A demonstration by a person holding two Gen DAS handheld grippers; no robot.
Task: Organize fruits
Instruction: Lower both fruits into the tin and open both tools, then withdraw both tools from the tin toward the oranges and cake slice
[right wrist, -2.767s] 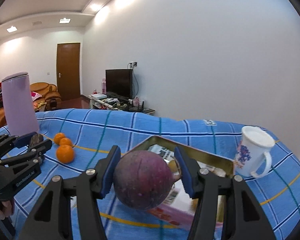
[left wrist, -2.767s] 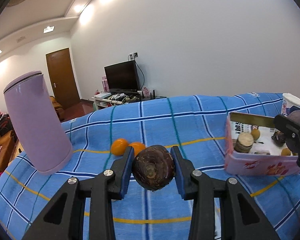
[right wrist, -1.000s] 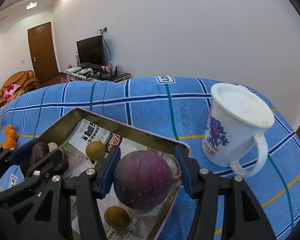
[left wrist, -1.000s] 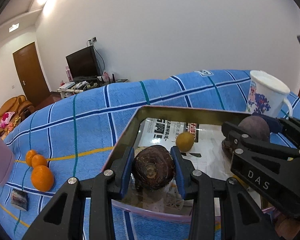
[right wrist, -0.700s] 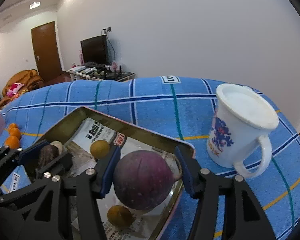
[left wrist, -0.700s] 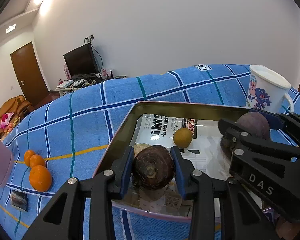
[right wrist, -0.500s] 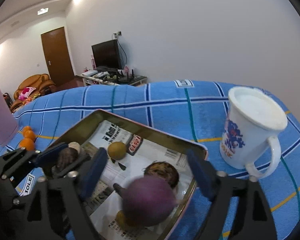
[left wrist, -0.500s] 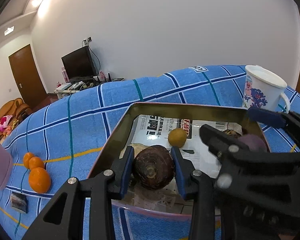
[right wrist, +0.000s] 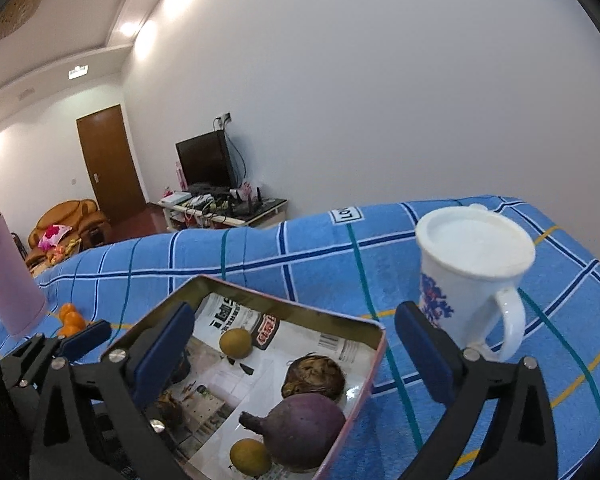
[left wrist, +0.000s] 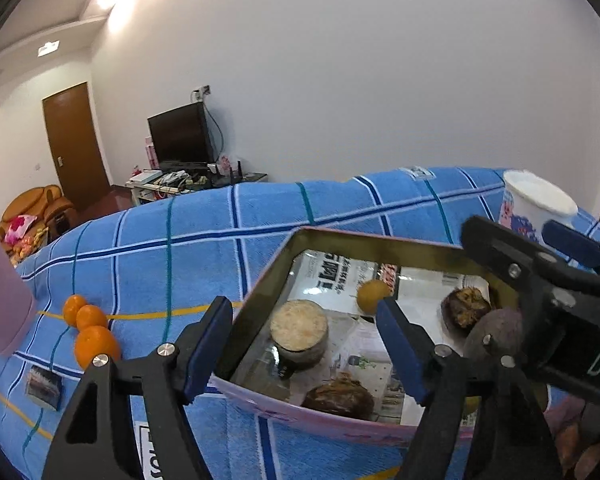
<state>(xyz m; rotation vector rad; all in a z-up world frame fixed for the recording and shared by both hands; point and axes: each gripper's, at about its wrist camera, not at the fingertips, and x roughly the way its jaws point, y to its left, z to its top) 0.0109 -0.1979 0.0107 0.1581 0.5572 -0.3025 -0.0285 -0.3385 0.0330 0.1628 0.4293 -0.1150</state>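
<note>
Both fisheye views are evenly and brightly lit by recessed ceiling lights [right wrist: 130, 28], which blow out to white patches on the ceiling and throw a soft glow down the plain wall [right wrist: 380, 100]. Straight lines bend strongly toward the edges, and the corners fall into black vignette. Shadows are soft, with a small glint on the tin [right wrist: 374, 364] floor; the near gripper arms and the mug [left wrist: 534, 204] look slightly blurred, while the far room stays fairly sharp.

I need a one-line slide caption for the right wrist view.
Right gripper opening above the tin, where the purple fruit lies, beside a white mug.
</note>
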